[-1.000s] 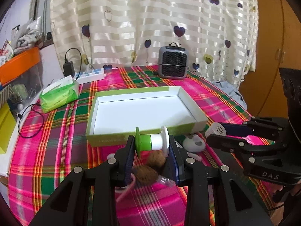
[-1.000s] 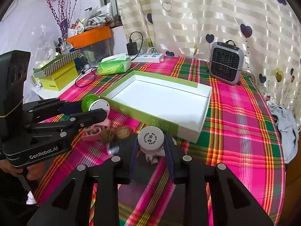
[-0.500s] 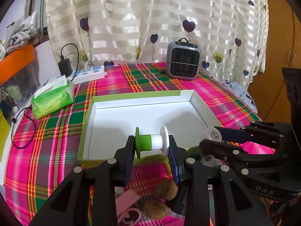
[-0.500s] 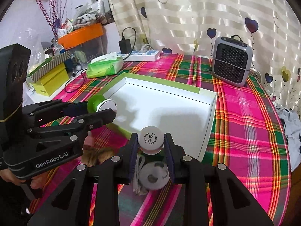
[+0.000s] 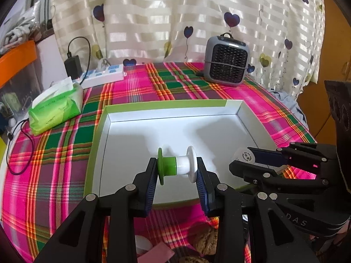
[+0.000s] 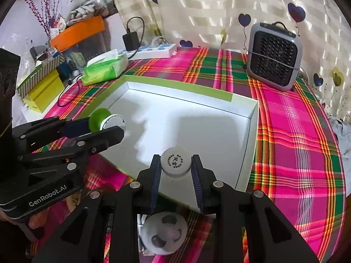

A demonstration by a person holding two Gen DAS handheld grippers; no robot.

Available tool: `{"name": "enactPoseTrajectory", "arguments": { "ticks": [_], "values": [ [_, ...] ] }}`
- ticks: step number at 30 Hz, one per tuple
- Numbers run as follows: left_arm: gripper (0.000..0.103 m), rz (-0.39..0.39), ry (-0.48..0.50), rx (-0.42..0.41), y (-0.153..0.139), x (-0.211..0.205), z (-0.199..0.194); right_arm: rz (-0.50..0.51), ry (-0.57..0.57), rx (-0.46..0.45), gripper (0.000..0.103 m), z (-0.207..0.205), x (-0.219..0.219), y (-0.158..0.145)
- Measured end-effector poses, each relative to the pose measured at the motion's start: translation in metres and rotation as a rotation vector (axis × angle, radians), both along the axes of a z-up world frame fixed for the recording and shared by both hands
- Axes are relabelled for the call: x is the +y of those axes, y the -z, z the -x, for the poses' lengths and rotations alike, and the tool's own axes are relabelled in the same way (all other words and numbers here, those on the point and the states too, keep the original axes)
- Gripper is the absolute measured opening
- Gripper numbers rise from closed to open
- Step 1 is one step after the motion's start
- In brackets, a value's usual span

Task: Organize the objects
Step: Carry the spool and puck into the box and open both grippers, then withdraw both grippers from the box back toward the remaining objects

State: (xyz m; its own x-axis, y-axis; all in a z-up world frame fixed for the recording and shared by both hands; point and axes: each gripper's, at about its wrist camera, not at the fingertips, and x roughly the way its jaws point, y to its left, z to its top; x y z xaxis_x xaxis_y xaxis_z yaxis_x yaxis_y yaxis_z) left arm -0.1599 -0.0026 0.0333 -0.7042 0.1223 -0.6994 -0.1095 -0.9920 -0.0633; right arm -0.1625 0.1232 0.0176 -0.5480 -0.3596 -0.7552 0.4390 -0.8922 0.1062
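Left tool (image 5: 177, 171) closed on a green-and-white spool (image 5: 176, 165), gripped end to end and held sideways above the near edge of the white-lined box (image 5: 250, 118). Right tool (image 6: 175, 171) closed on a small white-capped bottle (image 6: 175, 162), held above the near right part of the same box. Seen outside the box, near its front wall: a soccer-ball-patterned toy (image 6: 164, 232) and walnuts (image 5: 205, 240) on the plaid tabletop (image 5: 54, 153). Behind the box: a small grey heater (image 5: 227, 64) and green tissue pack (image 5: 56, 107).

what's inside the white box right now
Nothing lies on the box floor that shows, only shadows. The left claw holds a spool over it; the right claw holds a small jar. Both hide the near edge.
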Motion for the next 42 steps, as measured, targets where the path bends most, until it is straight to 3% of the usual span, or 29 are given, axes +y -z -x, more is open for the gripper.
{"name": "enactPoseTrajectory", "arguments": {
  "ticks": [10,17,24,42],
  "values": [
    [0.032,0.014,0.003,-0.041,0.008,0.001,0.011,-0.03,0.003,-0.029,0.029,0.009,-0.003,0.003],
    [0.032,0.006,-0.001,-0.047,0.01,0.0,0.012,-0.035,0.019,-0.027,0.042,0.011,-0.001,0.002],
    [0.032,-0.008,-0.011,-0.023,0.001,-0.001,0.006,-0.018,0.026,-0.002,0.044,0.001,0.002,-0.008],
    [0.032,0.002,0.004,0.088,-0.042,0.007,-0.077,0.002,0.029,0.122,0.045,-0.088,0.011,-0.048]
  ]
}}
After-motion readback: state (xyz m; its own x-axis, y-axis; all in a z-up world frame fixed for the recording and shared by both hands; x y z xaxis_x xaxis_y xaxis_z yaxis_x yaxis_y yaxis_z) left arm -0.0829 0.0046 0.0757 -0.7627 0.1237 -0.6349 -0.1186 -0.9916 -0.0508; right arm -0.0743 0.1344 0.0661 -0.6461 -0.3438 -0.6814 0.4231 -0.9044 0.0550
